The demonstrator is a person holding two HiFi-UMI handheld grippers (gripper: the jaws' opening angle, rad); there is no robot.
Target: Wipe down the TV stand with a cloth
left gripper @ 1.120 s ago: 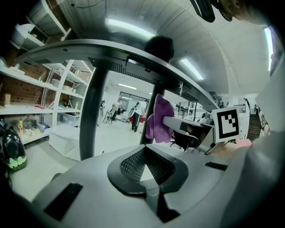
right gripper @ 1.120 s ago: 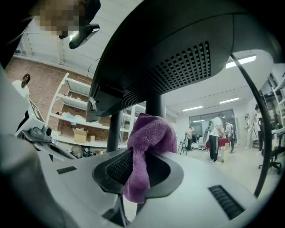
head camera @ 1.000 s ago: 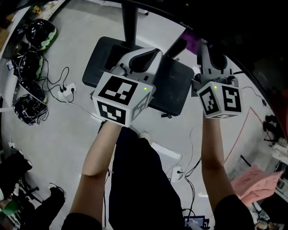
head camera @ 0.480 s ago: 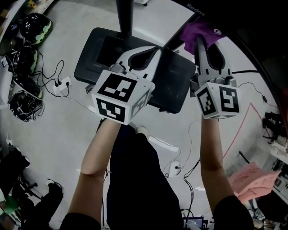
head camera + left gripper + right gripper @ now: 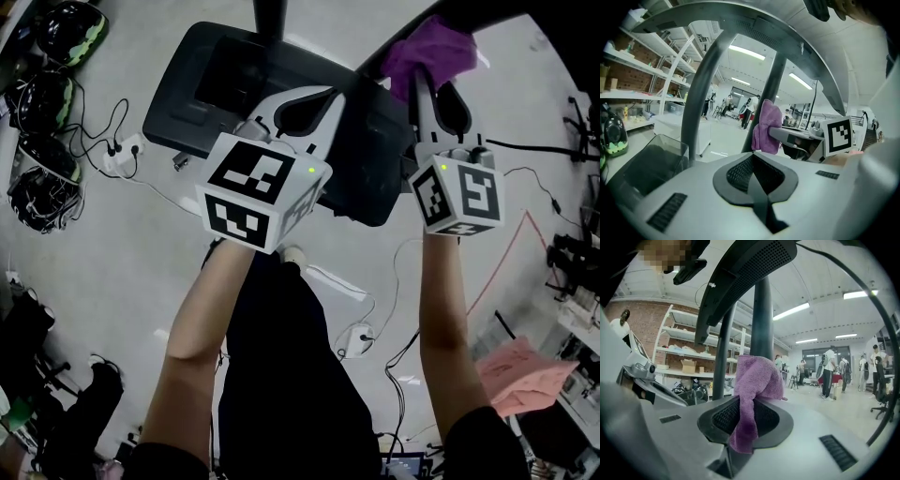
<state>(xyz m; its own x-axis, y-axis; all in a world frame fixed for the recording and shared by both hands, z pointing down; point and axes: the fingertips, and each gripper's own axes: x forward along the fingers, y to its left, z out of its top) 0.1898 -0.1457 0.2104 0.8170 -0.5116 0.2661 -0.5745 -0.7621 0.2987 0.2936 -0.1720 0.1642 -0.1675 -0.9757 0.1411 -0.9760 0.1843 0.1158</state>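
Most of the head view is pale floor (image 5: 122,272), and on it stands the TV stand (image 5: 202,89), a dark flat base plate from which dark posts rise toward the camera. The person's two bare forearms reach forward over it, each holding a gripper topped by a cube of square markers. The left gripper (image 5: 305,105) hangs above the right half of the base plate; in the left gripper view its jaws are pressed together with nothing between them, pointing between two slanted posts of the stand (image 5: 701,93). The right gripper (image 5: 429,80) is raised beside it, level with it and a little apart, and its jaws pinch a purple cloth (image 5: 427,47). In the right gripper view the cloth (image 5: 757,376) bunches above the jaws, with a tail draping down over the right gripper (image 5: 744,401), and it sits right in front of an upright post (image 5: 761,319); whether it touches the post is hard to tell. Several helmets (image 5: 37,192) lie along the left edge of the floor, with a white power strip (image 5: 122,155) and its cables near them.
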